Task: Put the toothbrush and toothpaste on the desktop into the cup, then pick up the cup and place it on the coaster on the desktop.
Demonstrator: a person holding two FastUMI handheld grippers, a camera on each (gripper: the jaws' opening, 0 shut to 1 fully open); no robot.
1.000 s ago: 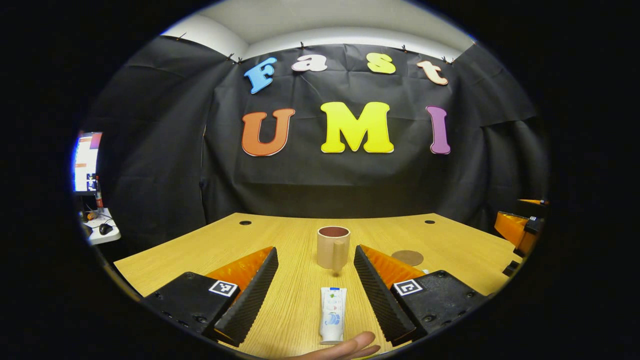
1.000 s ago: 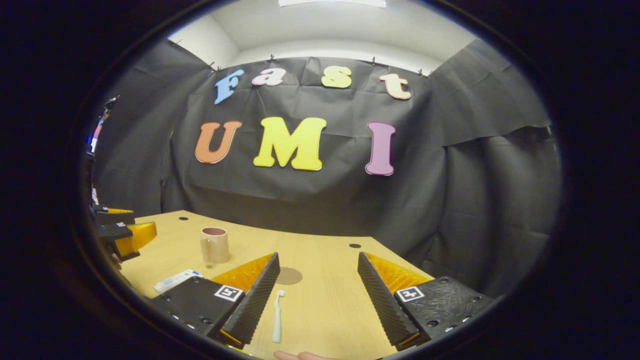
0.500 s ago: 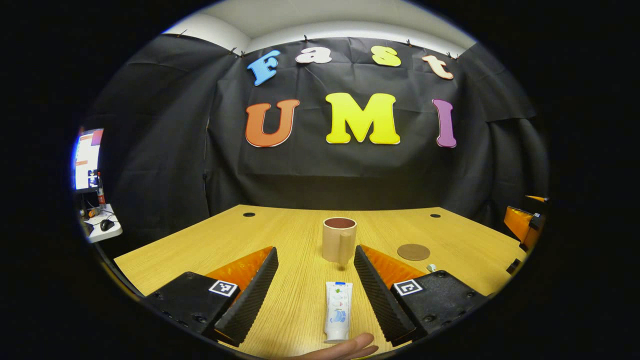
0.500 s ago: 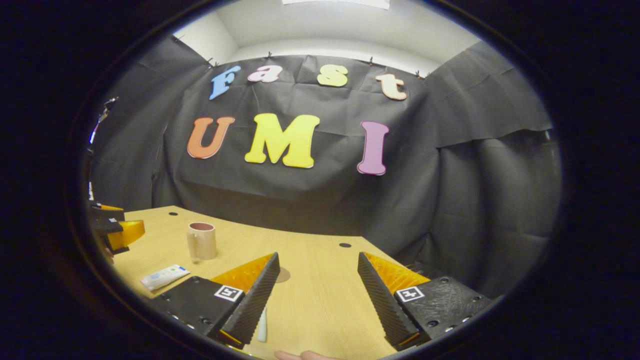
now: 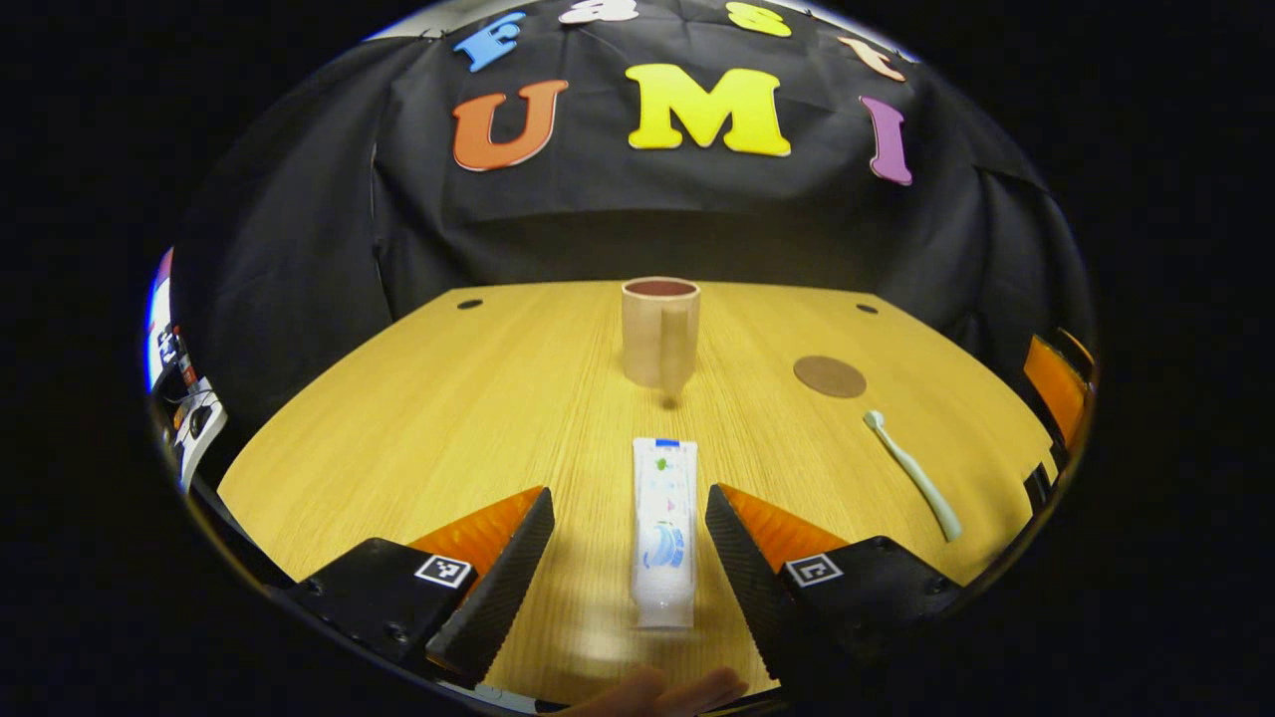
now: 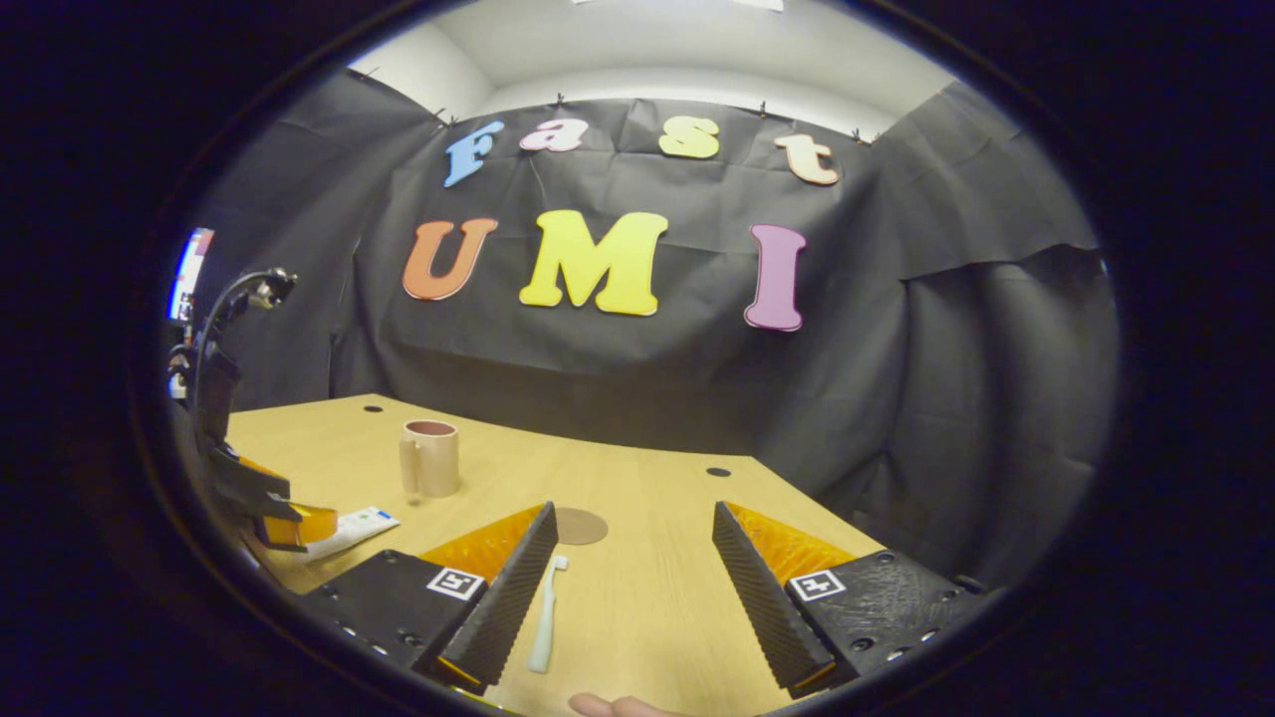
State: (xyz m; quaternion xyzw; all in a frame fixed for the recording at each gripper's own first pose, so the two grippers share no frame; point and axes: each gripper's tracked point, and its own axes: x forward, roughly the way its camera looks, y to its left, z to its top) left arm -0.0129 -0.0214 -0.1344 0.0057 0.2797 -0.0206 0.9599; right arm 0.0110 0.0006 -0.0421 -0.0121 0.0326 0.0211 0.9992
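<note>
A white toothpaste tube [image 5: 663,533] lies flat on the wooden desktop [image 5: 448,418], its lower half between the spread fingers of my left gripper [image 5: 630,578], which is open and tilted down over it. Beyond it stands the beige cup [image 5: 659,331], handle toward me. The round brown coaster [image 5: 829,376] lies to the cup's right, and the pale toothbrush [image 5: 914,476] nearer on the right. In the right gripper view my right gripper [image 6: 631,588] is open; the toothbrush [image 6: 545,615] lies beside its left finger. Cup [image 6: 430,457], coaster [image 6: 578,525], toothpaste [image 6: 351,528] and the left gripper [image 6: 264,498] sit further left.
Small cable holes [image 5: 468,304] mark the desk's far corners. A side table with a monitor and clutter [image 5: 184,398] stands beyond the desk's left edge. A fingertip [image 5: 657,692] shows at the bottom of the left gripper view. Black cloth walls close the booth.
My left gripper has pitched down and come forward over the toothpaste, so the tube now lies between its fingers. The right gripper view shifted slightly; the toothbrush shows beside its left finger again.
</note>
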